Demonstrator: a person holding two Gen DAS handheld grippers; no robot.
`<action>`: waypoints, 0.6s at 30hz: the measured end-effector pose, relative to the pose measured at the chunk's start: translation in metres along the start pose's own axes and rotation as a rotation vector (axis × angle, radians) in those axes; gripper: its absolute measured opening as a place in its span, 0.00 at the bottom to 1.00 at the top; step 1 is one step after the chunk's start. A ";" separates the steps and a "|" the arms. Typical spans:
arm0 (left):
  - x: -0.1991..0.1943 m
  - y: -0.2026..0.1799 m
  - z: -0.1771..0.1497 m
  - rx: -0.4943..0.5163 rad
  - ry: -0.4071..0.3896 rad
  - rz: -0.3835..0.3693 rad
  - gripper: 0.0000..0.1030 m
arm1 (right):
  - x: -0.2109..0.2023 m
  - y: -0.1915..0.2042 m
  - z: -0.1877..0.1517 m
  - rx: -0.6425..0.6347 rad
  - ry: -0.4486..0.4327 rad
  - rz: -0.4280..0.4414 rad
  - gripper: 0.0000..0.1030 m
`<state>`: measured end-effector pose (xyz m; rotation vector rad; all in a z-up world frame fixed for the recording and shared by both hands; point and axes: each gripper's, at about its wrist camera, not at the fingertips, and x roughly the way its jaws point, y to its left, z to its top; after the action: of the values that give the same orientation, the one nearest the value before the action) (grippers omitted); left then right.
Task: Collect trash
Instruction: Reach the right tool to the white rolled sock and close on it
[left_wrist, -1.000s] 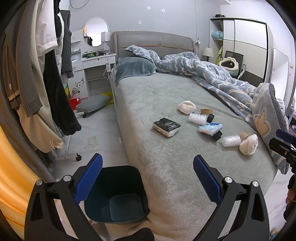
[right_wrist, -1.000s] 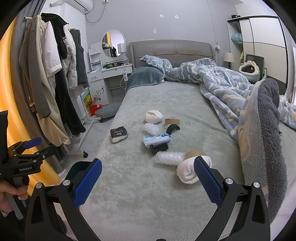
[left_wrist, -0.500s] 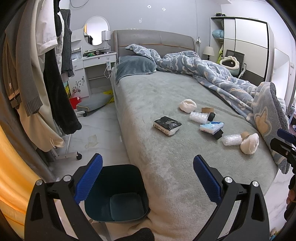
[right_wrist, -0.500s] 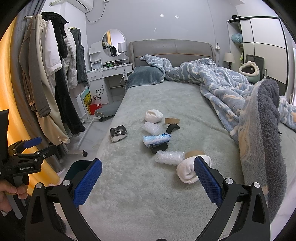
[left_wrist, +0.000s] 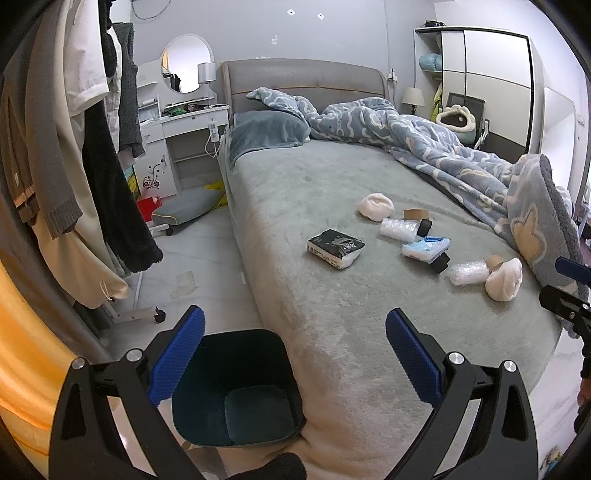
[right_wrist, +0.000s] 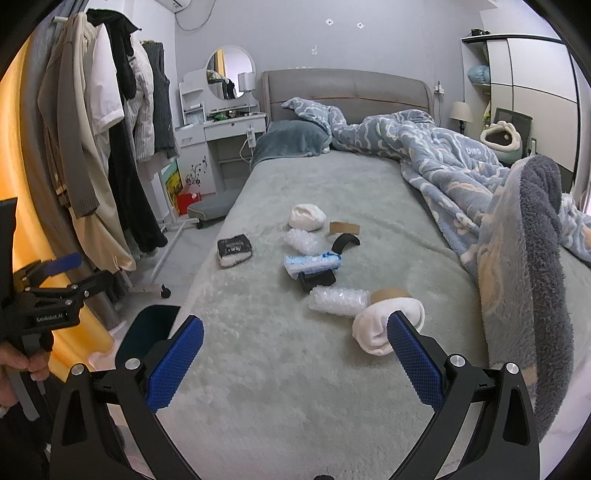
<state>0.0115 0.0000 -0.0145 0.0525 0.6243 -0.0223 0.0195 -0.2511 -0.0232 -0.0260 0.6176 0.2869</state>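
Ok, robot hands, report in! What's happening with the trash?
Left gripper open, empty, above bin. Right gripper open, empty, near white bundle. Trash all on bed. Nothing blocking.

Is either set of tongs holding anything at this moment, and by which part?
Nothing is held. The left tongs are open above the dark teal bin; the right tongs are open over the grey bed.
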 end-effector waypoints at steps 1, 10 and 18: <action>0.002 0.000 0.000 0.005 0.002 -0.001 0.97 | 0.001 -0.001 -0.001 0.000 0.002 -0.002 0.97; 0.019 -0.005 0.003 0.010 0.035 -0.089 0.97 | 0.015 -0.019 -0.008 0.043 0.020 -0.046 0.97; 0.034 -0.027 0.009 0.021 0.071 -0.217 0.97 | 0.031 -0.042 -0.003 0.069 0.052 -0.079 0.97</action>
<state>0.0434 -0.0275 -0.0283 0.0052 0.6983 -0.2379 0.0533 -0.2840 -0.0463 0.0089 0.6759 0.1888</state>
